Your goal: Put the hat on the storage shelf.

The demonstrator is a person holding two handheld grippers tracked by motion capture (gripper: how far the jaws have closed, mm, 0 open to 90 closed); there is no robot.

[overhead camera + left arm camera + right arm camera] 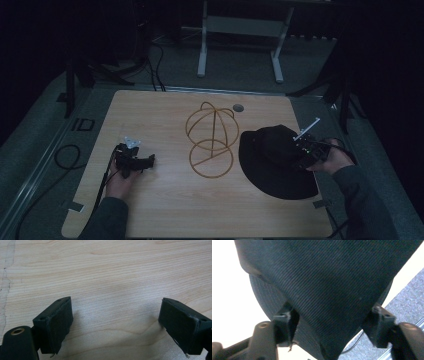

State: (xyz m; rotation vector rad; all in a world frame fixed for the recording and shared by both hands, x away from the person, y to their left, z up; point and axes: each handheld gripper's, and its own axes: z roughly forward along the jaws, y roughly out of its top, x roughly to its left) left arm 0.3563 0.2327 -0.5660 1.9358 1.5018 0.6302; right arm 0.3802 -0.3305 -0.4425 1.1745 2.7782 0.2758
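right gripper (300, 150) at right-centre of the high view, over the crown of the hat (275, 162). in the right gripper view its jaws are spread fairly wide, with the hat (329, 290) fabric bulging down between them and touching both pads (287, 325). looks like they straddle a fold of crown; whether they pinch firmly or only bracket it, cannot tell. hat seems partly lifted there, since bright table and grey floor show past its edges, but in the high view the brim lies flat on the table (165, 215) at right.

hat is black, wide-brimmed, soft cloth. sits just right of the stand (211, 142), a thin wire dome on a ring base at mid-table; brim edge near the ring, touching or not is unclear.

left gripper (142, 161) rests low at left of the high view, well apart from hat and stand. left gripper view: jaws wide apart, nothing between them, bare wood grain under them (112, 277).

step in hand, as judged: grasping the hat by the crown, likely to set it on the stand. next move would need the jaws closed on the fold, a lift high enough for the brim to pass the dome top, a shift toward frame centre, then lowering with the crown centred on the wire. soft cloth may sag or slip; a light stand could tip, so the left gripper might steady the ring.
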